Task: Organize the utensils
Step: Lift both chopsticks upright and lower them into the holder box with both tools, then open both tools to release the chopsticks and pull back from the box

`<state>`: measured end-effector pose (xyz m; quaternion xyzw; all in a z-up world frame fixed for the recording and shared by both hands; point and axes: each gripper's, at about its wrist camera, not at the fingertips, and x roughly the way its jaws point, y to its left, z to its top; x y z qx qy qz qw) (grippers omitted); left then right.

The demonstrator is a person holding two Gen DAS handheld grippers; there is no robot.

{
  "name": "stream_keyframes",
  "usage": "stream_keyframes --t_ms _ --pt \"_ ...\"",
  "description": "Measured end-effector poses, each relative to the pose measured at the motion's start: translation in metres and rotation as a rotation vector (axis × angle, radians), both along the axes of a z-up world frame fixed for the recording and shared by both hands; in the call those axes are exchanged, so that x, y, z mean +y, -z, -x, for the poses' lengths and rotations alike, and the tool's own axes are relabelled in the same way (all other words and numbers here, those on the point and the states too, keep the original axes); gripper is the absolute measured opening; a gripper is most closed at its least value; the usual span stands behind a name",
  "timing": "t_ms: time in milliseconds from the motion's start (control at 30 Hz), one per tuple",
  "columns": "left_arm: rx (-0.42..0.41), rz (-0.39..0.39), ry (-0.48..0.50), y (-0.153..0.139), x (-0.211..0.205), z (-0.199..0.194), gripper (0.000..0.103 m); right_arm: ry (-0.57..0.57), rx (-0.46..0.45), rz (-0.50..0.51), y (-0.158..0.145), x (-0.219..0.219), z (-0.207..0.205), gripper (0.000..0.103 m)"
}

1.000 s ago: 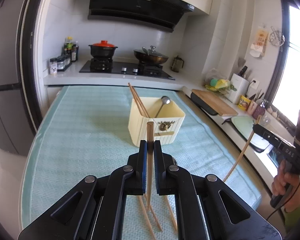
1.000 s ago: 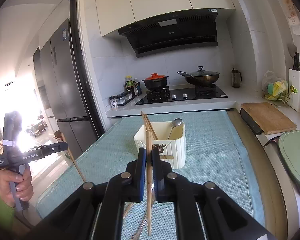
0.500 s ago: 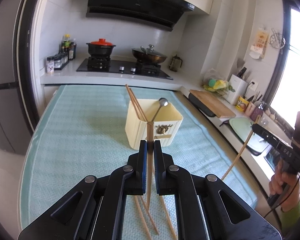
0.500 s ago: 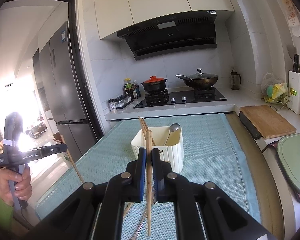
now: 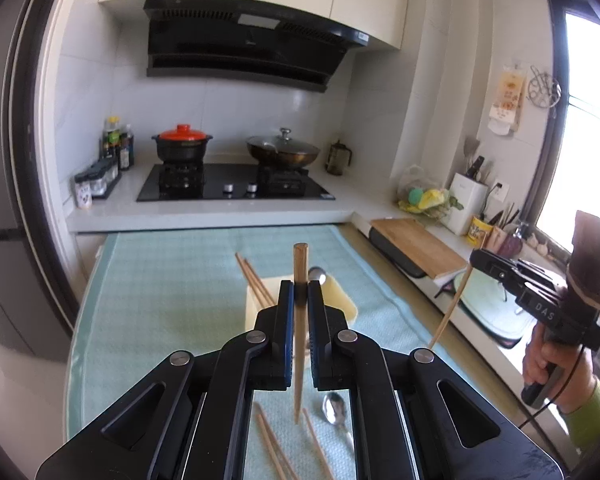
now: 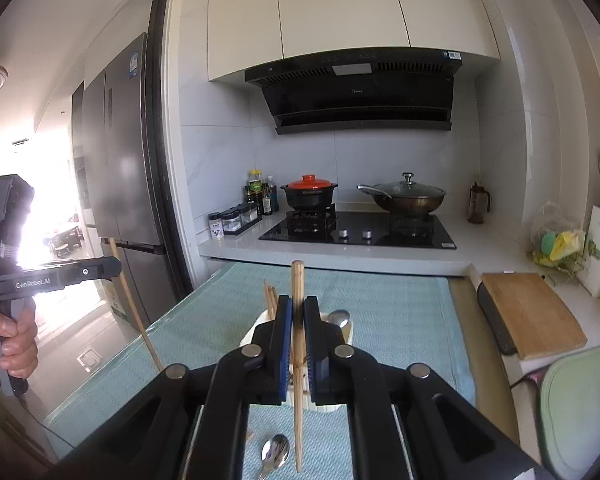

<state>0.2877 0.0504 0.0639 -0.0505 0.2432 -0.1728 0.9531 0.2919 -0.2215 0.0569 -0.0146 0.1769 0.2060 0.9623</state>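
The left gripper [image 5: 300,298] jaws pinch one upright wooden chopstick [image 5: 300,320]; the right gripper [image 6: 298,316] jaws likewise clamp another chopstick [image 6: 298,340]. Beyond them stands a cream utensil holder [image 5: 342,304] on the teal-matted table [image 5: 160,280], with a loose spoon [image 5: 335,408] below.

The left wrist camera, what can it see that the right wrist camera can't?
Only the left wrist view shows the bright window, the loose wooden chopsticks lying on the mat, and the right claw from the side.

Only the right wrist view shows the tall grey fridge, the doorway, and the left claw from the side.

Both show the pale yellow utensil box, the light green table mat, the red-lidded black pot, and a claw shut on an upright wooden chopstick.
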Motion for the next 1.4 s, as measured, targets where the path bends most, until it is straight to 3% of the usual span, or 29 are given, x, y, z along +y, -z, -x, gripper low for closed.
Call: stream_keyframes --t_ms 300,500,733,900,933,1000,1033,1067,1133,1400 --pt "-0.033 -0.007 -0.061 -0.017 -0.012 -0.082 0.004 -0.007 -0.082 -0.013 -0.037 0.029 -0.078 0.006" --pt "-0.004 -0.017 -0.095 0.009 -0.022 -0.131 0.004 -0.023 -0.075 0.001 -0.012 0.046 -0.129 0.006" --pt "0.152 -0.031 -0.084 0.067 -0.029 -0.17 0.004 -0.054 0.144 0.023 0.054 0.055 -0.184 0.006" --pt "0.232 -0.052 -0.09 0.093 -0.033 -0.184 0.005 -0.086 0.293 0.03 0.092 0.065 -0.213 0.007" --pt "0.24 -0.057 -0.096 0.095 -0.032 -0.185 0.007 -0.078 0.313 0.028 0.097 0.067 -0.218 0.007" --pt "0.25 -0.061 -0.103 0.096 -0.029 -0.185 0.025 -0.068 0.33 0.017 0.101 0.069 -0.224 0.01" --pt "0.247 -0.066 -0.115 0.094 -0.027 -0.182 0.045 -0.057 0.327 0.013 0.1 0.069 -0.224 0.019" --pt "0.234 -0.074 -0.13 0.091 -0.023 -0.179 0.058 -0.045 0.316 0.002 0.096 0.067 -0.222 0.032" --pt "0.207 -0.101 -0.153 0.082 -0.016 -0.169 0.062 -0.039 0.275 -0.029 0.084 0.062 -0.211 0.043" --pt "0.204 -0.222 -0.137 0.069 0.009 -0.09 0.069 -0.035 0.185 -0.003 0.042 0.036 -0.144 0.044"
